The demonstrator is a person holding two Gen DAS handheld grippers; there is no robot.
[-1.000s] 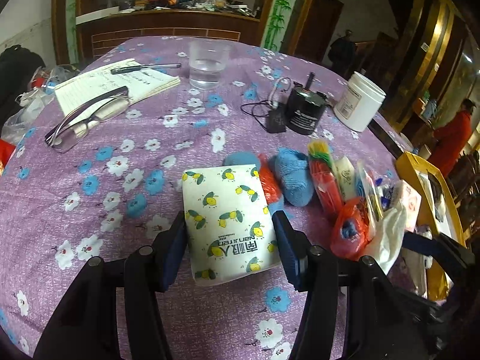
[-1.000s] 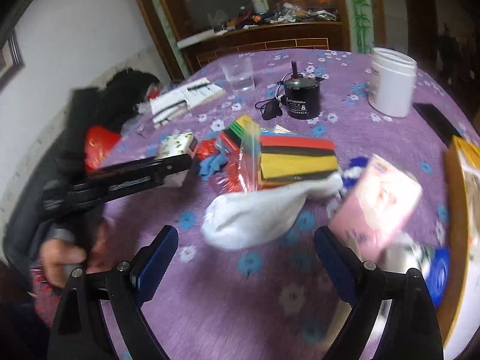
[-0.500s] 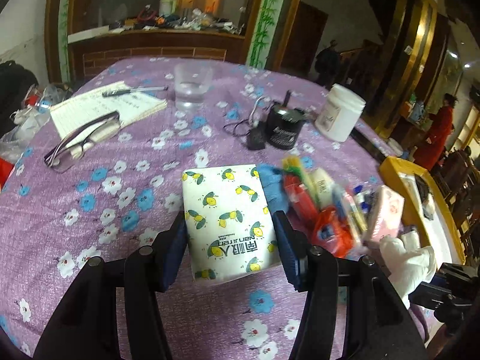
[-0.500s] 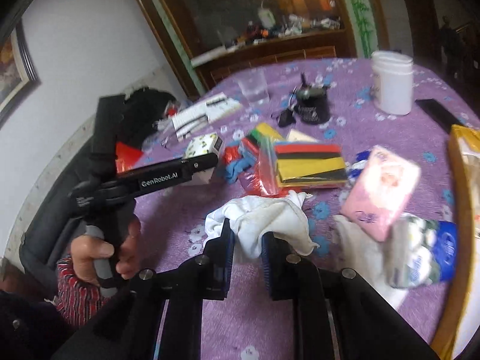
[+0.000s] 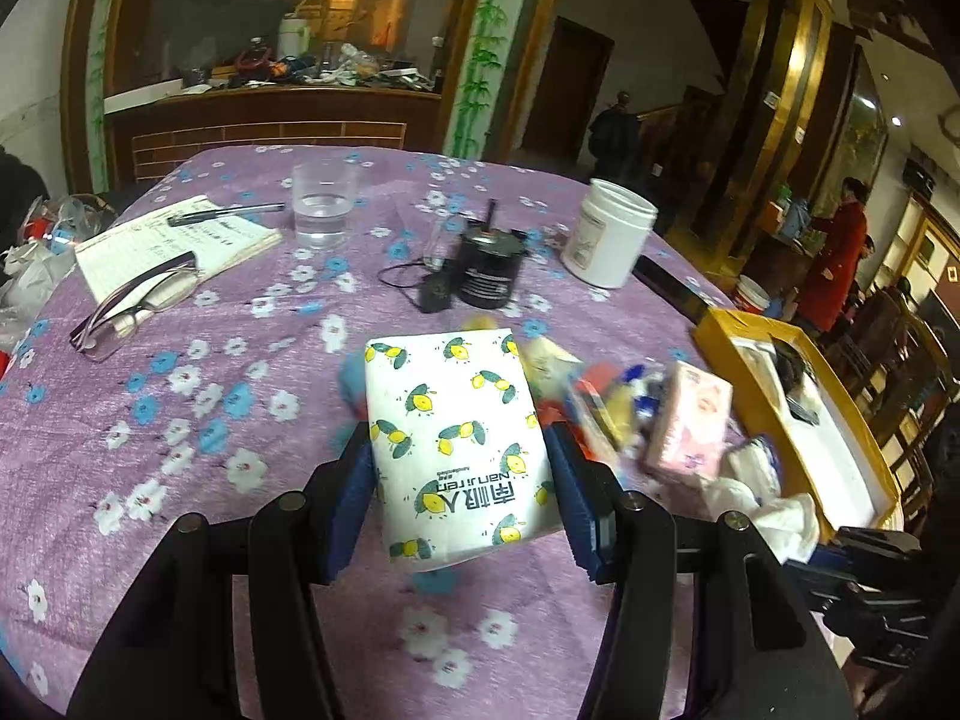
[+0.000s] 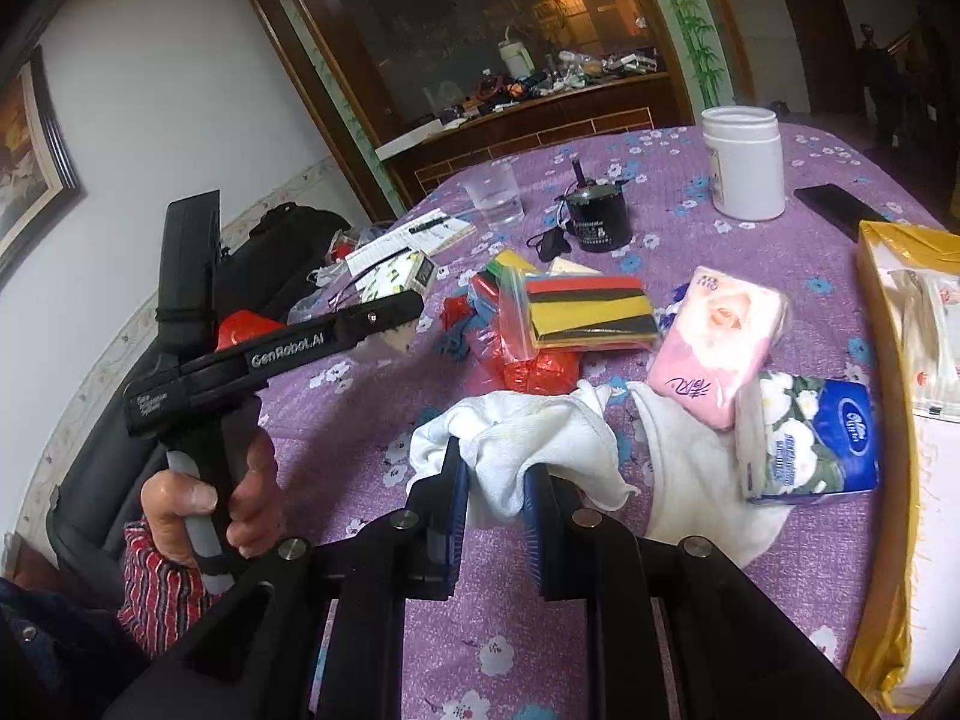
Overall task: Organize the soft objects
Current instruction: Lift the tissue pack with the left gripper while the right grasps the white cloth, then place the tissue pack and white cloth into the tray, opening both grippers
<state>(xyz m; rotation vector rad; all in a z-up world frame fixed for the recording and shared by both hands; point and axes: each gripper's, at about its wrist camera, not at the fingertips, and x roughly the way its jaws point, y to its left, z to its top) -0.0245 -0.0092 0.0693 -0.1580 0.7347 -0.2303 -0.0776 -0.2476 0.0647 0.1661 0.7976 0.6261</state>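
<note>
Soft goods are the whole game here, and both grippers are loaded. White lemon-print tissue pack [image 5: 456,444] sits squeezed between the blue pads of the left gripper [image 5: 459,480], lifted clear of the purple flowered tablecloth [image 5: 198,420], its far end tilting up toward the black cylindrical gadget with the cord [image 5: 489,267].

Over on the other side, the right gripper [image 6: 493,495] has its jaws clamped tight on a bunched white cloth [image 6: 528,438], most of the fabric spilling out ahead of the pads. That cloth hangs just in front of the remaining pile: a pink tissue pack [image 6: 717,342], a blue floral tissue pack [image 6: 810,438] just beside it, and a zip bag of striped red, yellow and black cloths [image 6: 585,312] behind. The yellow open box [image 6: 888,312] lies along the right edge, beyond the pink pack, with something white already in it.

My read: this is the carry stage, both items heading for wherever they get sorted, likely that box. To do it well, keep the squeeze on the lemon pack steady, since it is soft and could slide out nose-first. Lift the cloth high enough that its trailing corner clears the pink pack, or it may drag the neighbours along. Mind the clear plastic cup of water [image 5: 321,204] beyond the gadget on any wide swing.
</note>
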